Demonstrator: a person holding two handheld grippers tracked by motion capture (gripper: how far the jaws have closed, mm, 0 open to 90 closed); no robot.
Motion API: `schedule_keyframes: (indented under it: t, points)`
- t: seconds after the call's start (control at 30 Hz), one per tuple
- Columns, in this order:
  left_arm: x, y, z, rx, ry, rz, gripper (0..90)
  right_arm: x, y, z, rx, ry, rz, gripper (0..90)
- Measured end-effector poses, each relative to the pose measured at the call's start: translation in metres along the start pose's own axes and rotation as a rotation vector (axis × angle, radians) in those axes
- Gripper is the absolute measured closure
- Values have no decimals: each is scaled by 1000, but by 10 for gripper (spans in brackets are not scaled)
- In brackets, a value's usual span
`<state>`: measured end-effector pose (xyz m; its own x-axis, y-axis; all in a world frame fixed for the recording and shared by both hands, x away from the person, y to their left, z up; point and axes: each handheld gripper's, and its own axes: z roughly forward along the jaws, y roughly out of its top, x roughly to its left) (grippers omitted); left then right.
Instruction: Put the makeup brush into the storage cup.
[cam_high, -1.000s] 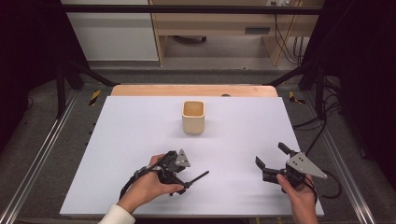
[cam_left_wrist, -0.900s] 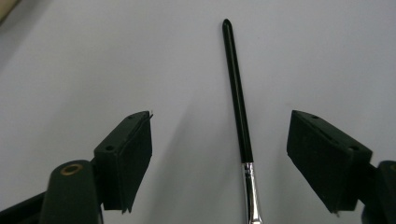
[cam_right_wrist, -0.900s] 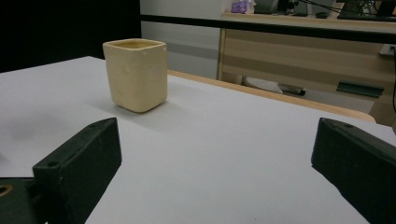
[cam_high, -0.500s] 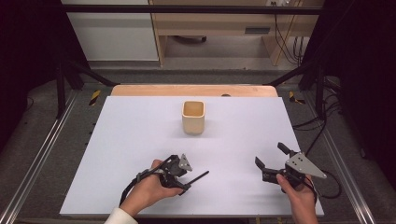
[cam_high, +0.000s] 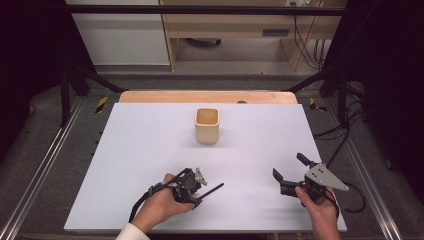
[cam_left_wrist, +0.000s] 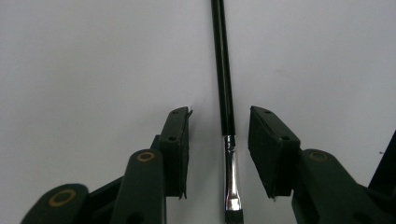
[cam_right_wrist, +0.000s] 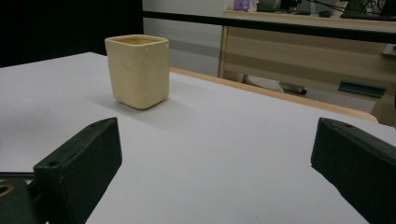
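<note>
Thin black-handled paintbrush (cam_left_wrist: 227, 140) with silver ferrule lay flat on my white table (cam_high: 150, 150), near-left side, handle pointing right.

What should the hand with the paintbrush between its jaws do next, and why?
Probably finish closing the left gripper. Its jaws have just been closing around the paintbrush, which lies flat on the table, but gaps remain on both sides, so nothing grips it yet.

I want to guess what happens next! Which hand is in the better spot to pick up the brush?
Left, probably. The left gripper already has the brush lying between its jaws, which have just been closing without touching it yet. The right gripper sits open, apart from the brush, facing the cup.
</note>
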<state>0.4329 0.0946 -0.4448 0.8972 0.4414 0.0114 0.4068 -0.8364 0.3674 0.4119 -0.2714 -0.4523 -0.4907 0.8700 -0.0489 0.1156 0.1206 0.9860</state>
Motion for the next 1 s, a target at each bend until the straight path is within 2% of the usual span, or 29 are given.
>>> schedule_keyframes:
  t: [0.17,0.2,0.6,0.83,1.0]
  points:
    - [0,0,2,13,12,6,642,0,0,0,0,0,0,22]
    - [1,0,3,29,11,14,653,0,0,0,2,0,1,22]
    - [0,0,3,39,-4,-1,822,0,0,0,3,2,0,22]
    - [-1,-1,2,34,-7,-4,837,1,0,0,2,3,-1,22]
    - [-2,-1,1,43,-12,26,839,2,1,0,3,5,-6,23]
